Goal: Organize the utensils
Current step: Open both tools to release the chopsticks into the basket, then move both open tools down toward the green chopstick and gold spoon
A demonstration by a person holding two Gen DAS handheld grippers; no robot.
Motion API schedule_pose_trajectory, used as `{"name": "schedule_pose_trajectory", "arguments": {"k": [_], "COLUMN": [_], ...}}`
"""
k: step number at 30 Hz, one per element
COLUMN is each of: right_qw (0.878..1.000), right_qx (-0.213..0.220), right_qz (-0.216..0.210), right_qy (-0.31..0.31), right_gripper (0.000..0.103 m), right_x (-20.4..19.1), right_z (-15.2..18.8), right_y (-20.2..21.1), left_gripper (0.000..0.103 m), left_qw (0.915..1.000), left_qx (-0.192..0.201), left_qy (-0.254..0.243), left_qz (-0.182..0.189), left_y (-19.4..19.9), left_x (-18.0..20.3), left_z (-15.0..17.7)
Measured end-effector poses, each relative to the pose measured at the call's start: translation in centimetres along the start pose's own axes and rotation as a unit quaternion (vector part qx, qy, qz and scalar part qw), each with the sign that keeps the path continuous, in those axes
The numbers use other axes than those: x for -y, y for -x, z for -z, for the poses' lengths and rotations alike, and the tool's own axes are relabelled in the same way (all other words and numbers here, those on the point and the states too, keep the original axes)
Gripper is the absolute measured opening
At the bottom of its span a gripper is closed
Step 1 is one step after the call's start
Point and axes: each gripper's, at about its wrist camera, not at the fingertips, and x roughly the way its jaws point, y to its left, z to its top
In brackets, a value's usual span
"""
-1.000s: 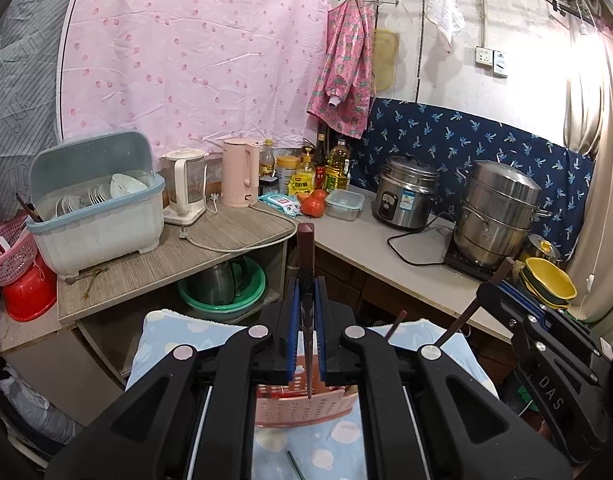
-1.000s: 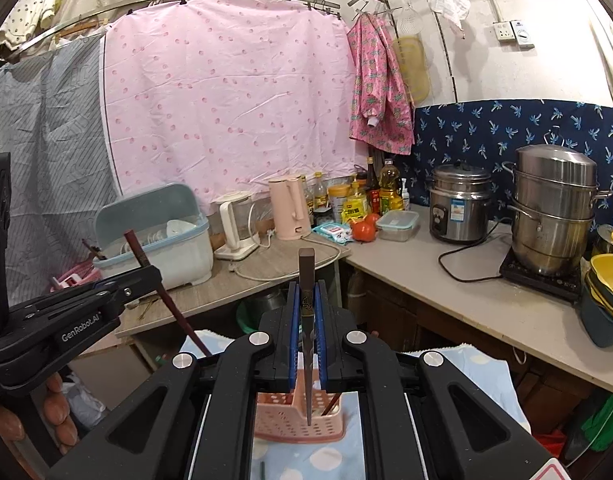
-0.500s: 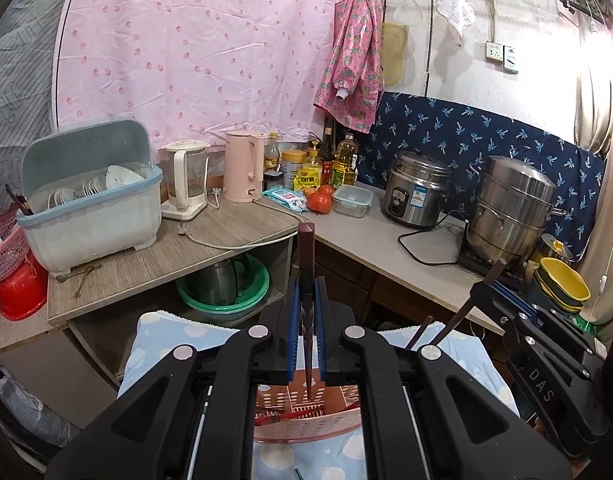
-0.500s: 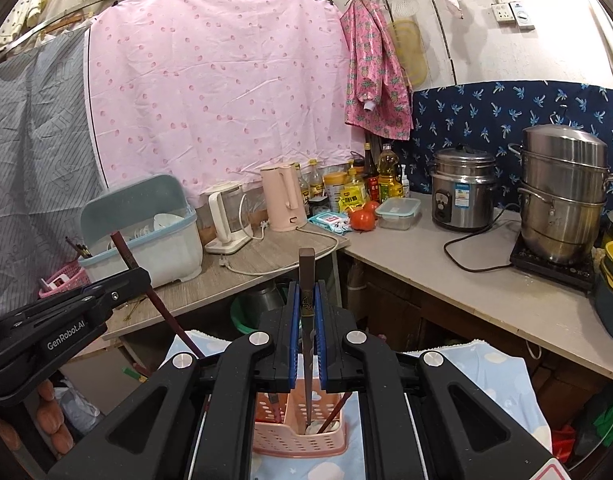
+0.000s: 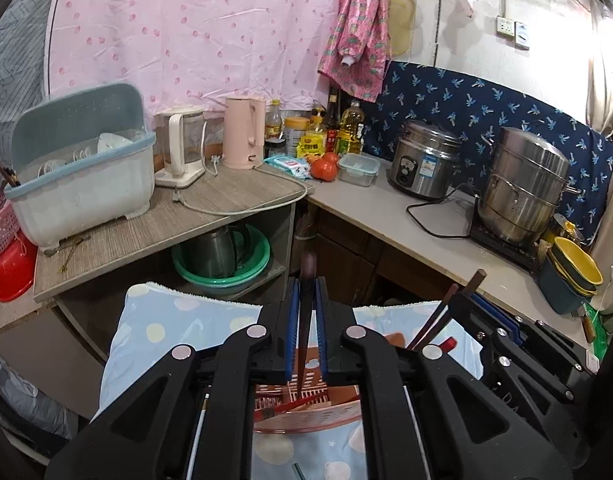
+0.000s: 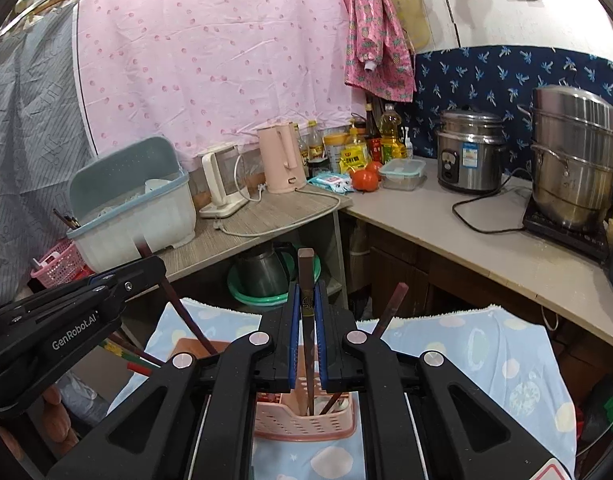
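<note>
Jaws of the left gripper (image 5: pixel 305 334) stand nearly together in the left wrist view, their blue pads clamped on a dark brown chopstick (image 5: pixel 306 320) that runs upright between them. Its top end pokes above the pads, slightly blurred, and its lower end points down into a pink slotted utensil basket (image 5: pixel 306 420) just below the fingers. That basket sits on a light blue cloth with pale dots (image 5: pixel 178 320). At the right edge the right gripper (image 5: pixel 472 300) shows side-on, with a second chopstick (image 5: pixel 466 292) slanting up out of its tip; another dark stick stands beside it. Beyond lie a wooden counter with a blue-grey dish rack (image 5: pixel 82 176), a pink kettle (image 5: pixel 244 132), tomatoes (image 5: pixel 324 166), a steel rice cooker (image 5: pixel 424 166) and a tall steel steamer pot (image 5: pixel 524 184).

From the right wrist view, the right gripper (image 6: pixel 306 334) is likewise pinched narrow on its own brown chopstick (image 6: pixel 306 280), held upright, square top end above the pads and lower tip down inside the pink basket (image 6: pixel 302 424), where other sticks already lean. The left gripper (image 6: pixel 146 270) enters from the left edge, marked GenRobot.AI, with its chopstick (image 6: pixel 182 312) angling down toward the basket's left side. Fingers of the person's hand (image 6: pixel 54 416) show beneath it.
</note>
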Motion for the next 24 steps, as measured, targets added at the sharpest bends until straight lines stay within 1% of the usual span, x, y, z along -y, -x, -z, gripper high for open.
{"name": "schedule_pose_trajectory", "arguments": {"k": [1,2,3,5,8,10,14,19,24], "right_qw": [1.0,1.0,1.0,1.0,1.0,1.0,1.0,1.0,1.0], "right_qx": [0.001,0.002,0.001,-0.001,0.002,0.003,0.007,0.007,0.007], "right_qz": [0.002,0.003,0.006,0.004,0.006,0.006,0.007,0.003,-0.002], "right_qy": [-0.002,-0.001,0.0,0.001,0.001,-0.002,-0.005,-0.007,-0.015], "right_gripper": [0.008,0.012,0.013,0.019,0.026,0.029,0.031,0.031,0.031], "right_x": [0.1,0.0,0.0,-0.1,-0.2,-0.2,-0.1,-0.2,-0.5], "right_z": [0.1,0.3,0.4,0.5,0.7,0.8,1.0,1.3,2.5], "right_y": [-0.1,-0.1,-0.1,-0.1,0.1,0.2,0.8,2.0,4.0], "left_gripper": [0.01,0.016,0.019,0.031,0.037,0.038,0.039,0.039,0.039], "left_qw": [1.0,1.0,1.0,0.9999,0.9998,0.9998,0.9998,0.9998,0.9999], "left_qx": [-0.003,-0.005,-0.006,-0.007,-0.008,-0.007,-0.008,-0.008,-0.009], "left_qy": [0.001,0.001,0.003,0.004,0.004,0.001,0.0,-0.001,-0.004], "left_qz": [-0.001,-0.004,-0.006,-0.012,-0.017,-0.019,-0.019,-0.018,-0.011], "left_y": [-0.2,-0.4,-0.5,-0.6,-0.6,-0.5,-0.1,0.6,2.2], "left_x": [-0.1,-0.1,-0.1,-0.2,0.0,0.1,0.1,0.2,0.6], "left_z": [0.1,0.2,0.4,0.6,0.9,1.0,1.3,1.5,2.5]}}
